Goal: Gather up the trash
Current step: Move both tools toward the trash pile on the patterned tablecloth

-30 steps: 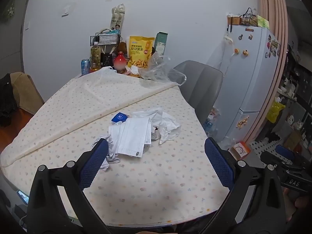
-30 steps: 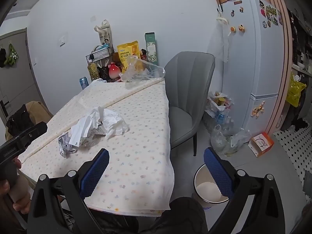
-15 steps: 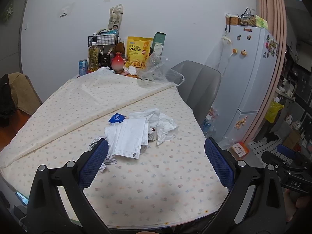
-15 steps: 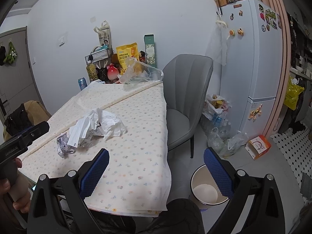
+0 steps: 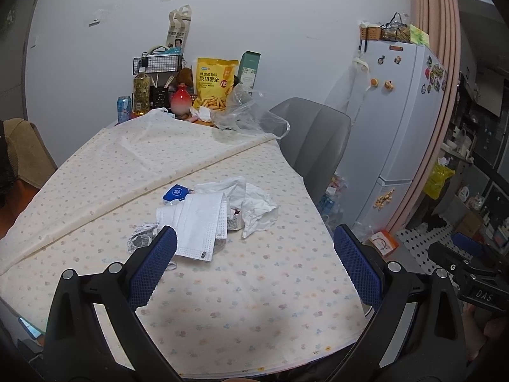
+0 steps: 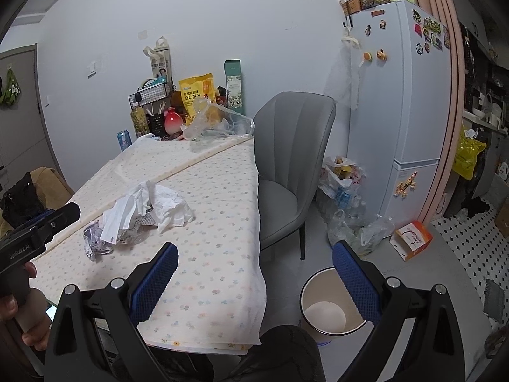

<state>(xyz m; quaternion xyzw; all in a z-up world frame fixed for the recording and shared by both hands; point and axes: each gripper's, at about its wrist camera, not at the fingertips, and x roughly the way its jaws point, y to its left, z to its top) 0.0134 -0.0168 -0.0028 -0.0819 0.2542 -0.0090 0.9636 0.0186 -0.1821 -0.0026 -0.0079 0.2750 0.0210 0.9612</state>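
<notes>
A heap of trash lies mid-table on the flowered cloth: a white face mask (image 5: 195, 222), crumpled white tissue (image 5: 254, 207), a blue and white packet (image 5: 175, 193) and a crumpled foil wrapper (image 5: 141, 240). In the right wrist view the same tissue (image 6: 165, 203) and foil wrapper (image 6: 94, 238) lie left of centre. My left gripper (image 5: 254, 261) hovers open just short of the heap, holding nothing. My right gripper (image 6: 254, 273) is open and empty over the table's right front corner. A round waste bin (image 6: 327, 305) stands on the floor below it.
A grey chair (image 6: 289, 165) stands at the table's right side. Bottles, a can, a yellow snack bag (image 5: 214, 82) and a clear plastic bag (image 5: 251, 114) crowd the table's far end. A white fridge (image 6: 397, 102), floor bags (image 6: 343, 187) and an orange box (image 6: 412, 238) are on the right.
Both grippers have risen and pulled back slightly; the trash heap sits a little lower and farther in the left view. The bin shows more fully in the right view. Nothing was grasped.
</notes>
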